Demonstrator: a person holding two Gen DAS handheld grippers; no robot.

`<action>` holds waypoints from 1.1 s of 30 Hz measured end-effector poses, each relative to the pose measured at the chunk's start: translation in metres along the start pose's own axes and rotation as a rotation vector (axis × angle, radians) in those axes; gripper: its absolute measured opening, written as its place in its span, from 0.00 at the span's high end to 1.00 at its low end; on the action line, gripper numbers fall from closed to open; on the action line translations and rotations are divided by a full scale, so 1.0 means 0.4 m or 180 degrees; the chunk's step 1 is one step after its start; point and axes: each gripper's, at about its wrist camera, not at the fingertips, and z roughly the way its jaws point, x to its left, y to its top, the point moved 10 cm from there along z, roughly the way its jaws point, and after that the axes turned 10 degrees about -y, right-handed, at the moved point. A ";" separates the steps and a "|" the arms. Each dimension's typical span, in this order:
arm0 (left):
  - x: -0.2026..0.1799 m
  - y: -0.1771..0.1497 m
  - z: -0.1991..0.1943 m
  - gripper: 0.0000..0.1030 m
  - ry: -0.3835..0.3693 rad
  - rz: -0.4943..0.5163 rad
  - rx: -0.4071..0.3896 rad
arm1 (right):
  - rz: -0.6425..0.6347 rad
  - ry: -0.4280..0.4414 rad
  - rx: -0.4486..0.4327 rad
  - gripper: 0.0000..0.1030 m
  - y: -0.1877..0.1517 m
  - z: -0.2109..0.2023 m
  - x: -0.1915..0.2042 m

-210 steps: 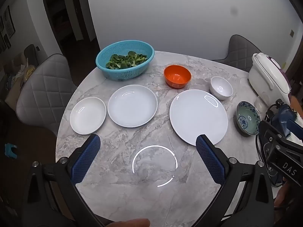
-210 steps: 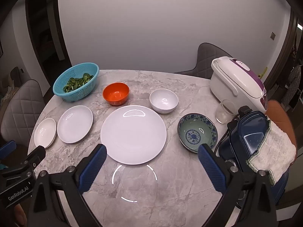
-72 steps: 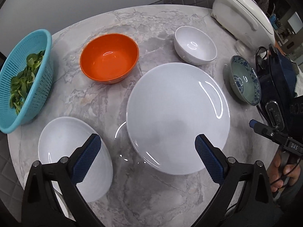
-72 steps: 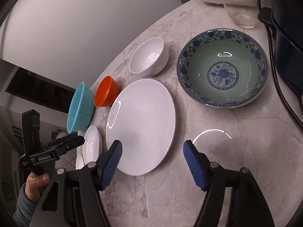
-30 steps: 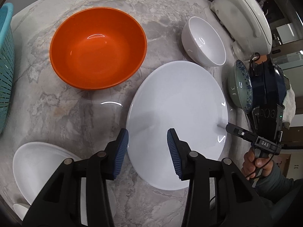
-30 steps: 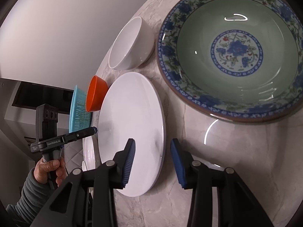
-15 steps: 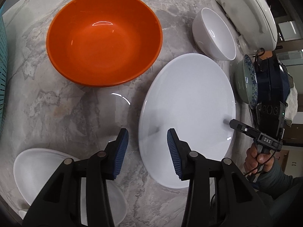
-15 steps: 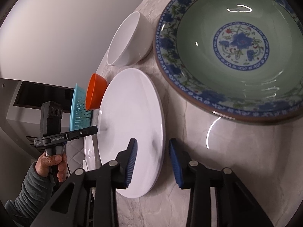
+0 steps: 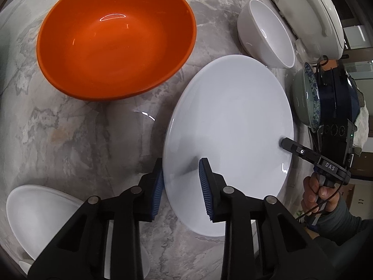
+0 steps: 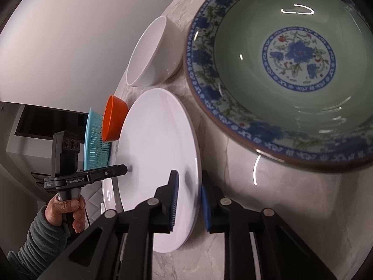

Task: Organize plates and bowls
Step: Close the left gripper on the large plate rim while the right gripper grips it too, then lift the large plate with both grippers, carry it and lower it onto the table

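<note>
Since earlier frame: both hand-held grippers moved in, jaws narrowed. Left hand-held gripper (image 9: 180,176) and right hand-held gripper (image 10: 188,192) each pinching opposite rims of large white round plate (image 9: 229,137) on marble bench (image 9: 81,135). Nothing stacked yet; orange bowl (image 9: 112,39), small white bowl (image 9: 265,32), green-blue patterned bowl (image 10: 291,67), smaller white plate (image 9: 39,212) all separate.

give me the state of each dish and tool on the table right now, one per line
large white plate: on the marble table, rim pinched from opposite sides by both tools
left tool: shut on the plate's rim
right tool: shut on the plate's opposite rim
orange bowl: upright, empty
small white bowl: upright, empty
blue-patterned green bowl: upright, empty
smaller white plate: flat, empty
</note>
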 end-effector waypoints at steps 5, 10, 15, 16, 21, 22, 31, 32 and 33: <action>0.012 -0.004 -0.008 0.81 0.0056 -0.0007 -0.0036 | 0.0038 -0.0005 -0.0002 0.89 0.008 0.000 -0.008; 0.012 -0.012 -0.009 0.81 0.0112 0.0015 -0.0057 | 0.0043 -0.0004 0.0045 0.89 0.010 0.001 -0.013; 0.001 -0.023 0.000 0.81 0.0131 -0.0007 -0.0102 | 0.0013 -0.0053 0.0036 0.88 0.011 -0.001 -0.016; 0.000 -0.025 0.001 0.81 0.0129 -0.0011 -0.0106 | 0.0008 -0.0058 0.0037 0.88 0.011 -0.001 -0.016; -0.008 -0.040 -0.003 0.81 0.0137 -0.0018 -0.0141 | -0.0027 -0.0078 0.0046 0.88 0.013 0.003 -0.006; -0.011 -0.044 -0.005 0.81 0.0135 -0.0023 -0.0153 | -0.0035 -0.0079 0.0047 0.88 0.013 0.004 -0.002; -0.070 -0.147 -0.051 0.80 0.0146 -0.0157 -0.0329 | -0.0229 -0.0061 0.0063 0.88 0.005 -0.024 0.053; -0.086 -0.168 -0.059 0.80 0.0165 -0.0168 -0.0364 | -0.0266 -0.0055 0.0067 0.88 0.001 -0.030 0.063; -0.100 -0.192 -0.070 0.80 0.0191 -0.0163 -0.0396 | -0.0307 -0.0046 0.0074 0.88 -0.006 -0.037 0.074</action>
